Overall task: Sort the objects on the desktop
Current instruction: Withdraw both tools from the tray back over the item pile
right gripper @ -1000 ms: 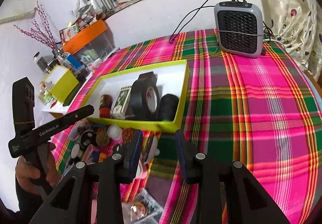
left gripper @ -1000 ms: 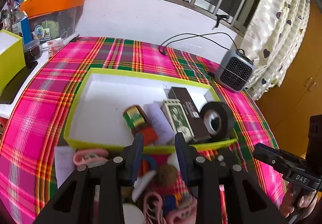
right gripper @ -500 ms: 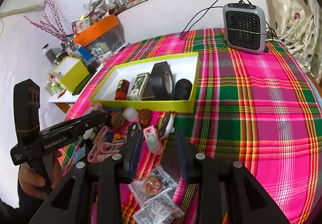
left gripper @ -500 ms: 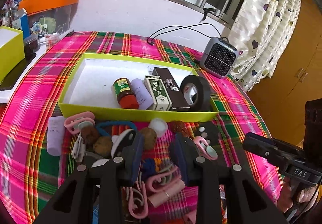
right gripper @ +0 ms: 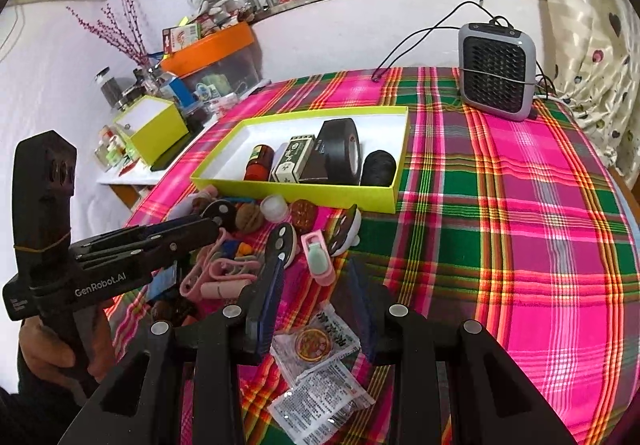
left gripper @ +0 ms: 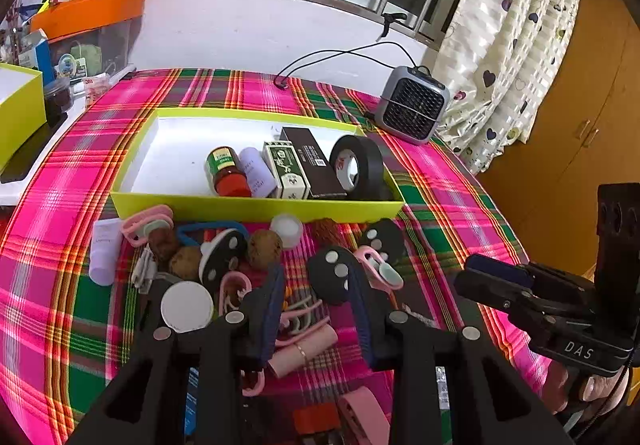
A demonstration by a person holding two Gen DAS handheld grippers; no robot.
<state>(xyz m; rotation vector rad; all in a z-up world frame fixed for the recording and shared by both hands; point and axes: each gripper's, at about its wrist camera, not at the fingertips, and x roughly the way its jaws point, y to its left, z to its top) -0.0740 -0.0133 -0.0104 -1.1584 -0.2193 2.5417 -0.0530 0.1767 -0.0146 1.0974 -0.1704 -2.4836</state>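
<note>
A lime-green tray (left gripper: 256, 207) (right gripper: 296, 191) on the plaid cloth holds a red-capped bottle (left gripper: 226, 173), a green-white box (left gripper: 288, 169), a dark box (left gripper: 316, 165), a black tape roll (left gripper: 360, 169) and a black spool (right gripper: 378, 167). In front of it lies a pile: walnuts (left gripper: 264, 243), a white cap (left gripper: 286, 229), pink clips (right gripper: 318, 257), black dotted ovals (left gripper: 222, 255) and a pink tube (left gripper: 304, 349). My left gripper (left gripper: 316, 285) hangs open over the pile and grips nothing. To its right, my right gripper (right gripper: 316, 273) is open above printed sachets (right gripper: 320, 361).
A grey heater (right gripper: 496, 77) with its cable stands at the far right of the table. Beyond the left edge, a side shelf carries a lime box (right gripper: 154, 125) and an orange-lidded bin (left gripper: 92, 9). Bare plaid cloth (right gripper: 520, 225) stretches right of the tray.
Both grippers have drawn back from the tray toward the near edge, so the pile now shows in front of them. Their jaws stand as wide as before.
</note>
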